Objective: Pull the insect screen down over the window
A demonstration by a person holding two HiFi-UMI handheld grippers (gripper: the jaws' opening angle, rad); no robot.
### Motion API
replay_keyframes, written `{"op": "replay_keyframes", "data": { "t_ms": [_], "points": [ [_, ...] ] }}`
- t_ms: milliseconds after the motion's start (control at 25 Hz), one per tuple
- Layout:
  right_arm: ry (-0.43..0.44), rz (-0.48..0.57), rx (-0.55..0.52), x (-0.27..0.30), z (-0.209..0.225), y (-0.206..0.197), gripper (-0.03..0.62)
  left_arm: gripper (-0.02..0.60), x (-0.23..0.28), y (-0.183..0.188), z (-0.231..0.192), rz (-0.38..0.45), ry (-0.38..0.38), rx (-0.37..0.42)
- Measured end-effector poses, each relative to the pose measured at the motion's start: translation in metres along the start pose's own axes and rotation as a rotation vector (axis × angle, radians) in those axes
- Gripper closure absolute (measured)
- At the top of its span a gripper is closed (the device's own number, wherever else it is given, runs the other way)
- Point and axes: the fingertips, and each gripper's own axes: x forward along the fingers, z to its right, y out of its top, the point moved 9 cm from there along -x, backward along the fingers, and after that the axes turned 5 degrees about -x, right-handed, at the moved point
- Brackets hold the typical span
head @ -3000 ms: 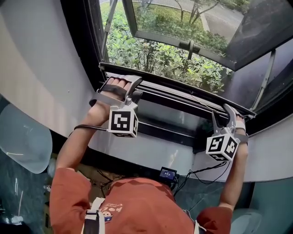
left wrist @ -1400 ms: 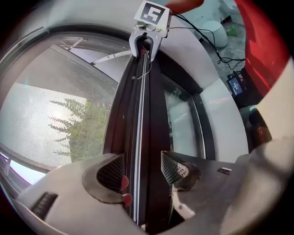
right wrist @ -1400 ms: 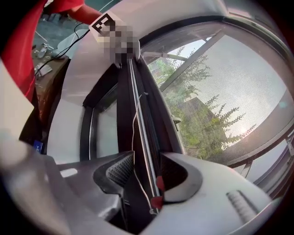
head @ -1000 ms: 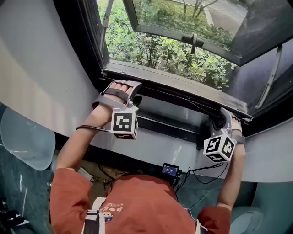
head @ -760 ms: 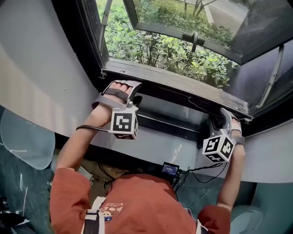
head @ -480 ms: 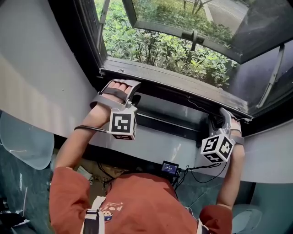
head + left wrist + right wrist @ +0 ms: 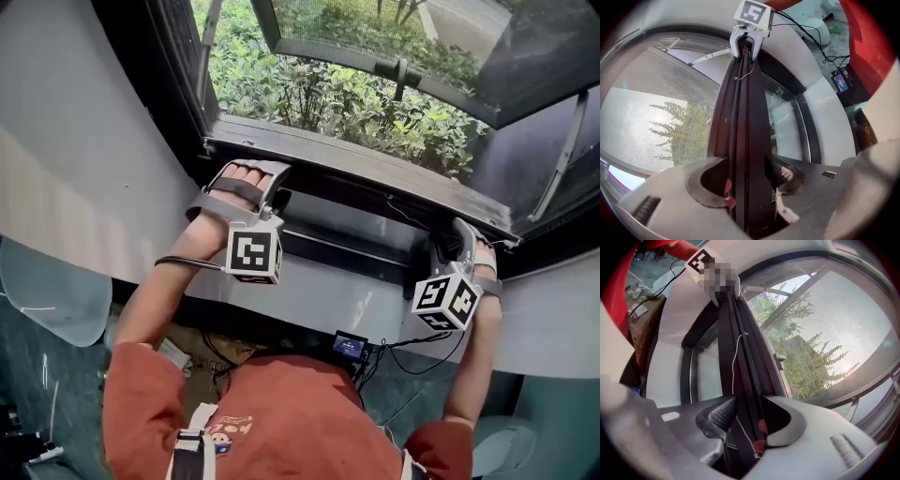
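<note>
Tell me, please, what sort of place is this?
Probably indoors, at a building's window: green shrubs outside, an open glass sash, and the insect screen's pull bar, clamped by the left gripper and the right gripper.

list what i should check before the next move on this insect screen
1. Left gripper shut on the screen bar: ok, jaws pressed on both sides of it.
2. Right gripper shut on the same bar: ok.
3. Mesh flat beyond the bar: ok, no folds show.
4. White cord clear of the right jaws: not ok, it runs down between them.
5. Bar fully down and latched: cannot tell.
</note>
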Motion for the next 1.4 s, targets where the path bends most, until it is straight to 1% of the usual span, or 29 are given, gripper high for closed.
{"op": "replay_keyframes", "data": {
  "t_ms": [120, 160, 280, 360, 440, 520, 640, 880, 1080, 1280, 1360, 1400],
  "points": [
    [-0.027, 0.037, 0.024, 0.0, -0.001, -0.002, 0.413, 0.344, -0.002, -0.001, 0.001, 0.02, 0.0, -0.029],
    [-0.044, 0.049, 0.025, -0.001, -0.001, -0.002, 0.401, 0.344, -0.003, -0.001, 0.001, 0.027, 0.006, -0.039],
    [-0.099, 0.078, 0.045, -0.004, 0.005, -0.002, 0.395, 0.344, -0.006, 0.0, -0.004, 0.047, 0.046, -0.068],
    [-0.117, 0.087, 0.068, -0.008, 0.011, 0.0, 0.39, 0.338, -0.008, 0.002, -0.011, 0.057, 0.069, -0.091],
    [-0.088, 0.068, 0.077, -0.01, 0.016, 0.001, 0.393, 0.339, -0.01, 0.003, -0.017, 0.049, 0.064, -0.103],
    [-0.048, 0.042, 0.063, -0.012, 0.017, 0.003, 0.393, 0.339, -0.012, 0.003, -0.017, 0.034, 0.057, -0.082],
    [-0.019, 0.025, 0.062, -0.014, 0.017, 0.005, 0.391, 0.339, -0.013, 0.003, -0.014, 0.016, 0.051, -0.058],
    [0.037, -0.025, 0.028, -0.006, 0.002, 0.003, 0.393, 0.339, -0.008, 0.004, -0.005, -0.017, -0.008, -0.048],
    [0.042, -0.035, 0.028, -0.005, -0.002, 0.003, 0.391, 0.339, -0.007, 0.004, -0.003, -0.036, -0.037, -0.06],
    [0.021, -0.001, 0.075, -0.001, 0.0, 0.0, 0.395, 0.339, -0.001, 0.005, -0.004, -0.024, -0.043, -0.072],
    [0.014, -0.003, 0.074, 0.005, 0.003, 0.0, 0.45, 0.359, 0.002, 0.005, -0.007, -0.042, -0.048, -0.075],
    [0.015, -0.002, 0.079, 0.005, 0.005, 0.0, 0.462, 0.364, 0.003, 0.005, -0.008, -0.048, -0.05, -0.076]
  ]
}}
